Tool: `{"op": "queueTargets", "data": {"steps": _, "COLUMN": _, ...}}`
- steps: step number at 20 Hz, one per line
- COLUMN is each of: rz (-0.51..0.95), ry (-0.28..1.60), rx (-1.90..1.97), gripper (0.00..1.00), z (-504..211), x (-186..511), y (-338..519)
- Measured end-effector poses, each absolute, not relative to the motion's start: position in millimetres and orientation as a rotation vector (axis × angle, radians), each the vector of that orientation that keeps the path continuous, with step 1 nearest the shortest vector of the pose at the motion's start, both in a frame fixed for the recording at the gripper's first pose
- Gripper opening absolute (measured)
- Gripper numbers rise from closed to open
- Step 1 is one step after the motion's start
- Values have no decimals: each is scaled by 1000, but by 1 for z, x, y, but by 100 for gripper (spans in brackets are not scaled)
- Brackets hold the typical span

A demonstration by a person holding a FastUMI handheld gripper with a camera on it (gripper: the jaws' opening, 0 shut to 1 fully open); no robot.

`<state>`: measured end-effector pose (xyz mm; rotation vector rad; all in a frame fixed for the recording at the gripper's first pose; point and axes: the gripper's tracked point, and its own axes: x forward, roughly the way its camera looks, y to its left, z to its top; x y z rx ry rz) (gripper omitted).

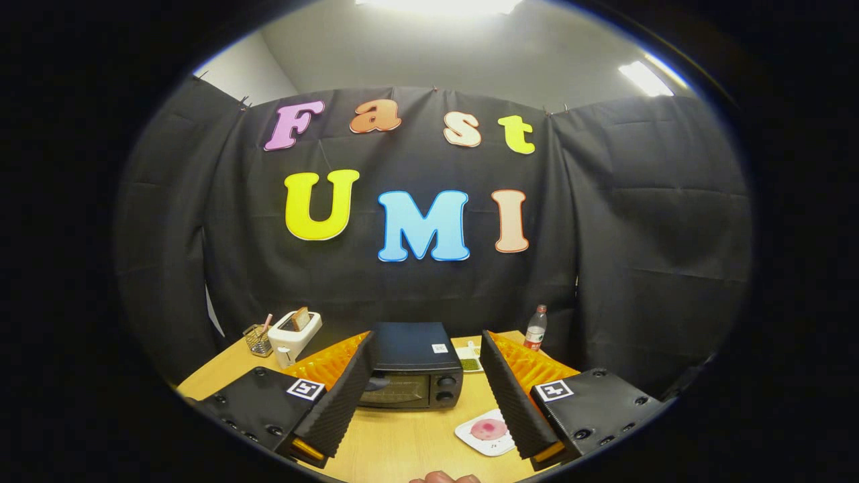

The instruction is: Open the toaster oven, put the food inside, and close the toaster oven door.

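Starting the task is where you stand: the black box-shaped toaster oven (411, 365) sits on the light wooden tabletop (409, 436) with its glass door shut, so the opening step is not yet done. Your gripper (426, 389) hangs above the tabletop with its two fingers spread wide and nothing between them but open air; the oven lies just beyond them, framed in the gap. The food, a round pink slice on a small white square plate (488, 433), rests on the tabletop near the right finger, in front of the oven and off to its right, apart from it.

Your next move, as I judge it, is to bring the fingers down and forward to the top edge of the oven door, where a handle would sit; it is too small here to make out clearly, so look for it as you close in. Hook or pinch it, then pull down and toward you. Keep clear of the plate while you swing in.

Behind the oven stand a white pop-up toaster with bread (295, 332), a wire mesh cup (257, 339) and a clear plastic bottle with a red label (535, 329); none of them needs touching.
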<state>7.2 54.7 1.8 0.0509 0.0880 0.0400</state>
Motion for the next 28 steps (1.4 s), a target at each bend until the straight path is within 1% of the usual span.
{"op": "queueTargets", "data": {"steps": 5, "rz": 68, "ry": 109, "rx": 37, "gripper": 98, "z": -7, "x": 31, "y": 85}}
{"op": "queueTargets", "data": {"steps": 14, "rz": 158, "ry": 200, "rx": 11, "gripper": 98, "z": -59, "x": 89, "y": 143}}
{"op": "queueTargets", "data": {"steps": 21, "rz": 169, "ry": 308, "rx": 2, "gripper": 98, "z": -115, "x": 132, "y": 162}}
{"op": "queueTargets", "data": {"steps": 28, "rz": 174, "ry": 374, "rx": 24, "gripper": 98, "z": -148, "x": 155, "y": 185}}
